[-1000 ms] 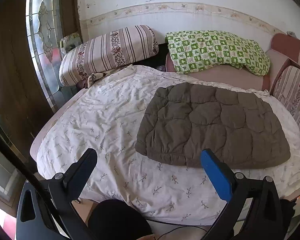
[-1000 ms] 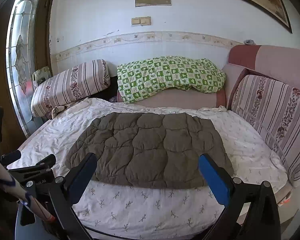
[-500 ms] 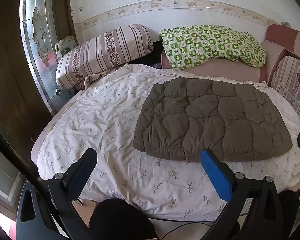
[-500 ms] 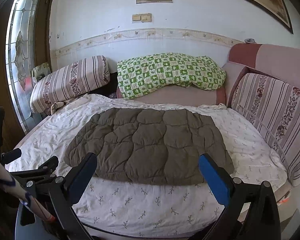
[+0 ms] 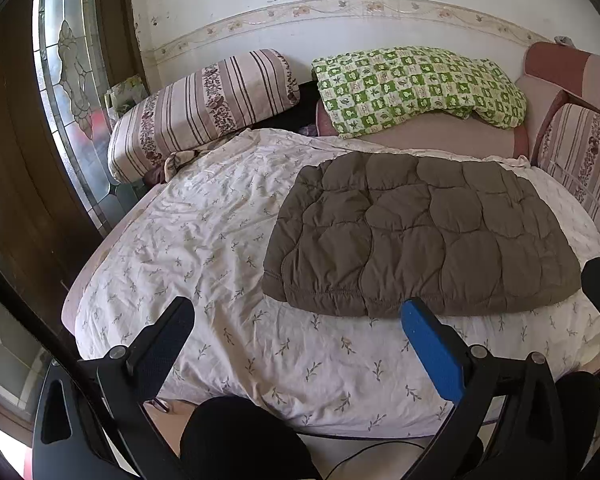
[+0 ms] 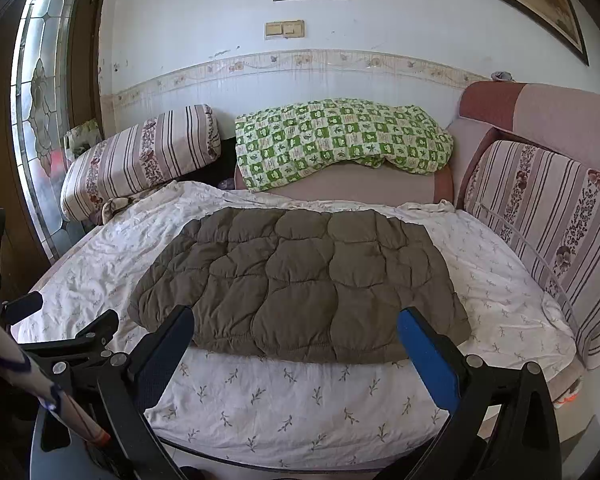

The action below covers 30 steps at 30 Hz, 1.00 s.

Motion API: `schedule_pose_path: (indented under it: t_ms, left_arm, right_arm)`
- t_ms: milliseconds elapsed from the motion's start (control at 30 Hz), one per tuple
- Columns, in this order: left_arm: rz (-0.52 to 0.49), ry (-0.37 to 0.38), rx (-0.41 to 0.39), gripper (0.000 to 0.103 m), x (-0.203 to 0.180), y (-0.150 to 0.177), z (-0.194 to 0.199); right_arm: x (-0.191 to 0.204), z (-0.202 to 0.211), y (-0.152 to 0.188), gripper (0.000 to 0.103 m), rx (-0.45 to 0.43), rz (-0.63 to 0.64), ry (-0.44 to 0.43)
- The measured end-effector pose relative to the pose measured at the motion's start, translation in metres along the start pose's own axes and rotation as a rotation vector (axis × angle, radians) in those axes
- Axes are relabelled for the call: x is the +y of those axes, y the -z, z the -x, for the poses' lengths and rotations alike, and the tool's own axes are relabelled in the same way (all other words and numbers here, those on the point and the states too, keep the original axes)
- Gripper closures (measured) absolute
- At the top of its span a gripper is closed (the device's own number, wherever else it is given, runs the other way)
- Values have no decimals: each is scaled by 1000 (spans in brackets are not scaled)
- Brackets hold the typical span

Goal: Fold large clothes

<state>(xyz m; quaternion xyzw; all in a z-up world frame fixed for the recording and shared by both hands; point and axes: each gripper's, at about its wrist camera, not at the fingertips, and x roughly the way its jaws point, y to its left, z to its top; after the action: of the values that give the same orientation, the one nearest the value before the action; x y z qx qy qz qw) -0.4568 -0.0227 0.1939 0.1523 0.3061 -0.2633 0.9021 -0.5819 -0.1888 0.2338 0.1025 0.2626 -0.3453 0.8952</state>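
Note:
A brown quilted padded garment (image 5: 416, 236) (image 6: 300, 284) lies flat and folded into a rough rectangle on the white flowered bedsheet (image 5: 204, 240) (image 6: 300, 400). My left gripper (image 5: 296, 320) hangs open over the bed's near edge, short of the garment's front left hem, with nothing between its fingers. My right gripper (image 6: 296, 328) is open too, its tips level with the garment's front hem and apart from it. The left gripper's body (image 6: 72, 348) shows at the lower left of the right wrist view.
A striped bolster (image 5: 204, 108) (image 6: 140, 160) and a green checked quilt (image 5: 416, 88) (image 6: 336, 140) lie along the back wall. Striped sofa cushions (image 6: 540, 232) bound the right side. A stained-glass door (image 5: 68, 88) stands at the left. A person's dark knee (image 5: 244, 436) is below the left gripper.
Both grippers have edged a little toward the bed; the garment looks slightly larger and lower in both views. Both stay open and the garment has not moved.

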Motion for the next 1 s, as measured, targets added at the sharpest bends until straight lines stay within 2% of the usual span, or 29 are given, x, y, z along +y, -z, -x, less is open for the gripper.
schedule_pose_path:
  t_ms: [467,1000]
  left_arm:
    - [-27,15,20,0,6,3,-11]
    - [-33,24,20,0,4,3,-12]
  right_arm:
    - [3,-12,6,0,36,3,-4]
    - [2,-13,7,0,36,2,0]
